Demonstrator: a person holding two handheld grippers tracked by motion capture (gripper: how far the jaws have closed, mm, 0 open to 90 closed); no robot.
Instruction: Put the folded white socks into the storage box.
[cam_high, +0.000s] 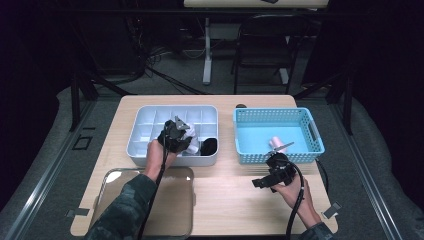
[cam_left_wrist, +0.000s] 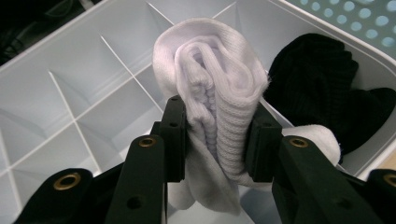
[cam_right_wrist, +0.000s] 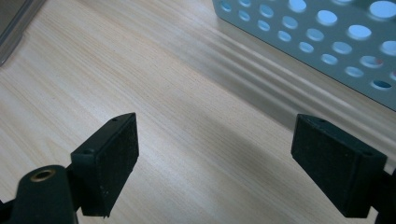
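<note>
No brand names or readable writing anywhere that I can make out, just plain plastic and fabric. The left gripper (cam_left_wrist: 217, 140) has its jaws squeezed onto a rolled white sock (cam_left_wrist: 217, 93), pads pressing both sides of the bundle, so it's only partly closed around that thickness. The sock sits over the white divided tray (cam_high: 145, 122), near its front right compartments, with a black sock (cam_left_wrist: 322, 84) lying in the tray just beside it. The right gripper (cam_right_wrist: 229, 158) has its jaws spread wide with nothing between them, hovering over bare wooden table (cam_right_wrist: 187, 116) just in front of the blue basket (cam_right_wrist: 327, 32), which sits right of the tray.
</note>
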